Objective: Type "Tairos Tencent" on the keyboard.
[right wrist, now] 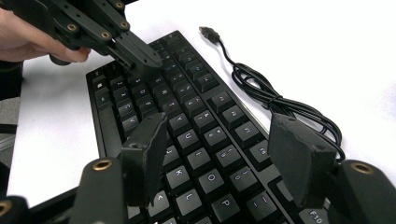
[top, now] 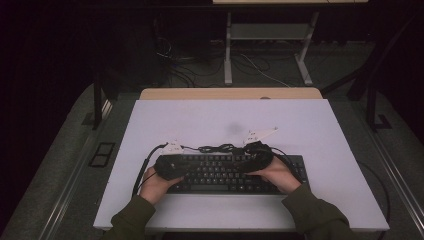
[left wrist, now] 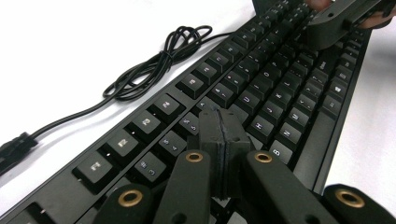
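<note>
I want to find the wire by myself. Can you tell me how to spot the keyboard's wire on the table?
Start at the big white table, then find the black keyboard near the person's edge. Just behind the keyboard's far side lies its thin black cable, also seen in the left gripper view. It is bundled into a small knot of loops with a plug at its loose end, lying flat on the white top.

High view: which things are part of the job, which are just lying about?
In use:
- keyboard
- left gripper, fingers shut over the keys
- right gripper, fingers open above the keys

Lying about:
- keyboard's coiled cable
- desk frame behind the table
</note>
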